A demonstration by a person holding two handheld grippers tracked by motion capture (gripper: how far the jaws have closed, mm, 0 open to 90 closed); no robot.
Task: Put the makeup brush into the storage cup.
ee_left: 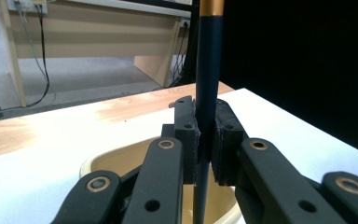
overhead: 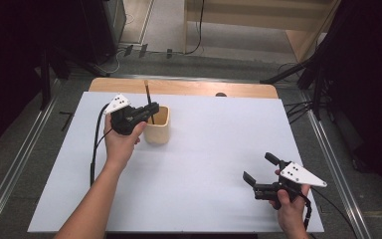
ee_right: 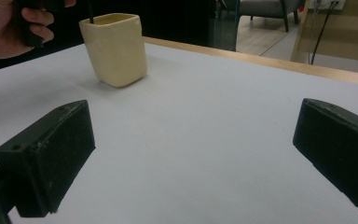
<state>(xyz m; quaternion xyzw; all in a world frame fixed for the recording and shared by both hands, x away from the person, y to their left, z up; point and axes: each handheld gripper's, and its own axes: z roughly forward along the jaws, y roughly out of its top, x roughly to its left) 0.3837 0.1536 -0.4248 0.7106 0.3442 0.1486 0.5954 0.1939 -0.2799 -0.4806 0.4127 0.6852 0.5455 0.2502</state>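
At the far left of the high view we see our left forearm reaching up over the white mat (overhead: 204,164) that covers the table (overhead: 189,87). Our left hand (overhead: 121,144) holds the left gripper (overhead: 151,110), whose jaws are clamped on a dark pen (overhead: 149,102). The left gripper view bears this out: the two black pads press on either side of the pen's (ee_left: 208,70) navy shaft, which stands nearly upright between them, with a gold band near its top. The pen's lower end reaches down inside the cup (ee_left: 121,158), below the rim; whether the tip touches the bottom we cannot tell.

The cup (overhead: 157,125) itself is cream-coloured, with rounded square sides. It stands upright on the mat in the left rear part, just beside our left hand and directly under the gripper's tips. In the right gripper view the cup (ee_right: 115,49) sits at the upper left, with the thin dark shaft rising from its mouth and our left hand's fingers (ee_right: 35,23) close by.

Moving right, the middle of the mat lies bare.

At the near right, our right hand (overhead: 291,209) holds the right gripper (overhead: 261,167) low over the mat, well apart from the cup. Its jaws are spread wide with nothing between them; from its own camera, bare mat lies between the two pads.
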